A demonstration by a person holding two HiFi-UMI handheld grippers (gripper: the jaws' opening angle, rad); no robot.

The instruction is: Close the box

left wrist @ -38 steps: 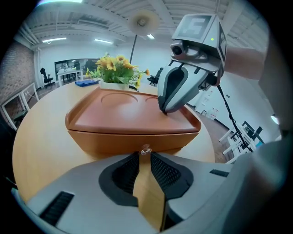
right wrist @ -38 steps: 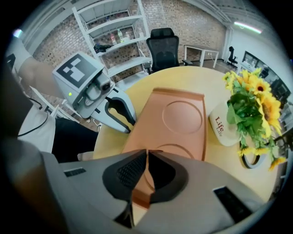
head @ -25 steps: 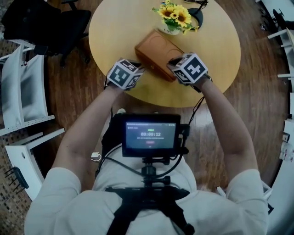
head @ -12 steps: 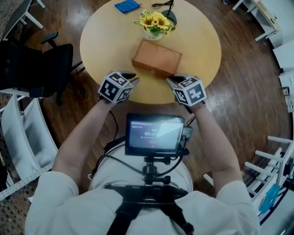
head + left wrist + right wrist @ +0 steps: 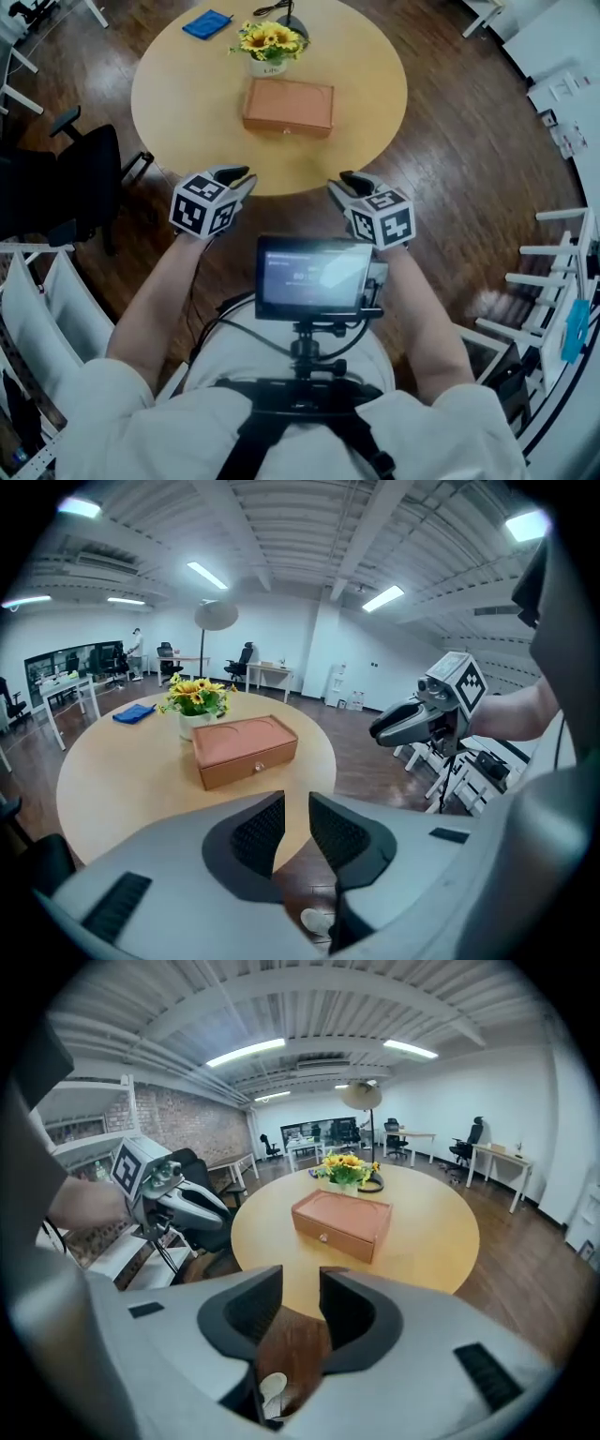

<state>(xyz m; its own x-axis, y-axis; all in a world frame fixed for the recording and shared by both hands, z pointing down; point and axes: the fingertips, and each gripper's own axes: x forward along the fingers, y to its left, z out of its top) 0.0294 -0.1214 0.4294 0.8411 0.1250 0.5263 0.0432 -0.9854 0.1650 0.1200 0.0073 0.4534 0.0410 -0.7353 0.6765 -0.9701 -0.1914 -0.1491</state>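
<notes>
Round desk [image 5: 169,94]: pale wood-look top, smooth, bare. Dark plank floor [image 5: 459,150] all around it. Box [image 5: 288,105] sits upper centre of head view, near desk middle, just in front of flower pot [image 5: 267,64]. Flat blue item [image 5: 207,23] lies far upper left.

**Status**
1. Box: lid down, seam flush along visible front & sides; judged closed.
2. Left claw [image 5: 236,175]: jaws spread a little, nothing between them. Positioned lower left of box at desk's near rim, well apart from box.
3. Right claw [image 5: 347,180]: jaws have just been opening, now spread, nothing between them. Positioned lower right of box, also well apart.

**Procedure** (step in hand, as judged: clear away & verify)
1. Keep both claws clear of desk rim & pot.
2. Check lid seam from both claw views.
3. If a gap shows, press lid top w/ both claws, 1 near each end, even load, straight down.
4. Don't pull knob [image 5: 323,1237]; front panel would probably shift.

**Materials / shapes**
- Box: flat, rectangular, tan-orange, matte, leather-look finish (exact mat'l not determinable). Lid has 2 shallow round recesses. Small pale knob at centre of front face.
- Pot: white, rounded; yellow flowers, green leaves.
- Pads [image 5: 255,834]: dark, ribbed. Claw housings: grey, smooth, plastic-look.
</notes>
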